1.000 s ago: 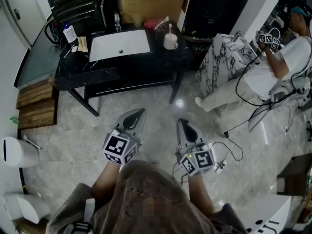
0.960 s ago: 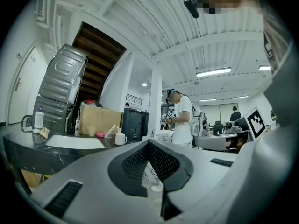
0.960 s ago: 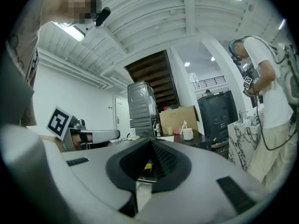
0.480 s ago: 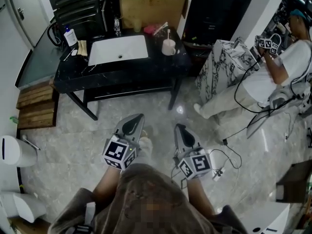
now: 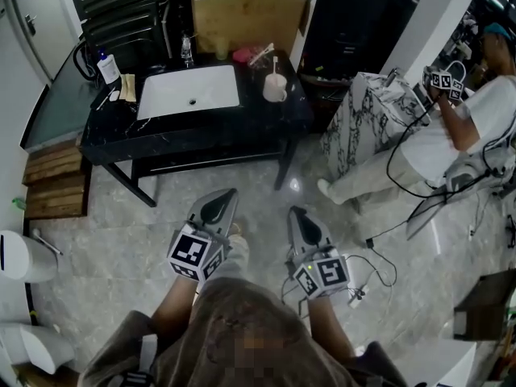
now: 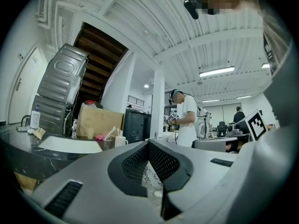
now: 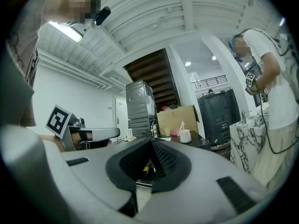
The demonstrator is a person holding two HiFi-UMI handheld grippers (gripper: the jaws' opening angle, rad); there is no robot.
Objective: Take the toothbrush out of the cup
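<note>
Closed in on black counter [image 5: 161,131] since a second ago: bigger and lower in head view now. Same pose on left gripper [image 5: 231,193] and right gripper [image 5: 296,211]: side by side, aimed at counter, jaws fully closed, nothing between. Toothbrush [image 5: 275,64] upright in cup [image 5: 275,89], just right of sink [image 5: 169,91], well ahead of both grippers. Bottle [image 5: 108,69] label too small to read.

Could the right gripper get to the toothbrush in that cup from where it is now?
Probably not yet. The right gripper hangs over the floor, well short of the black counter where the toothbrush stands in the cup. Nothing seems to block the path.
</note>
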